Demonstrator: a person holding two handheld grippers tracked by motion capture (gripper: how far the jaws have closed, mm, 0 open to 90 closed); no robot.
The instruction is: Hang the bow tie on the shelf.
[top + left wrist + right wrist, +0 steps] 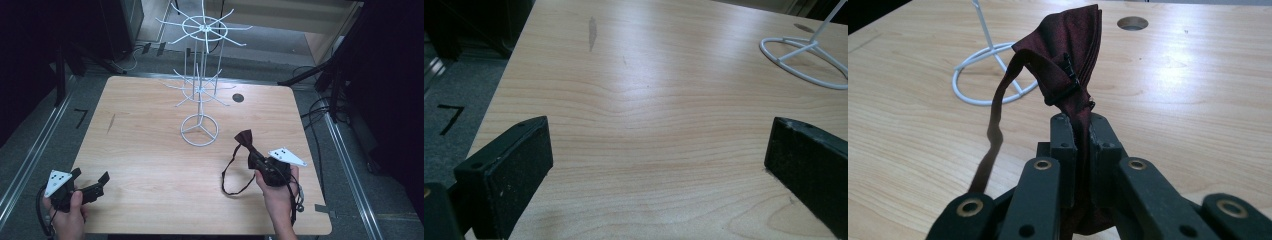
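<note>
Right gripper is clamped tight on the bow tie, near right of the rack. Left gripper is wide open, empty. That dangling strap could snag a hook.

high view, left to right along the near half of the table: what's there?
Left gripper, black, grey plate on top, jaws open over bare wood → white wire display rack's ring base → thin dark strap loop hanging from the bow tie → dark red fabric bow tie → right gripper, black, shut on the bow tie.
</note>
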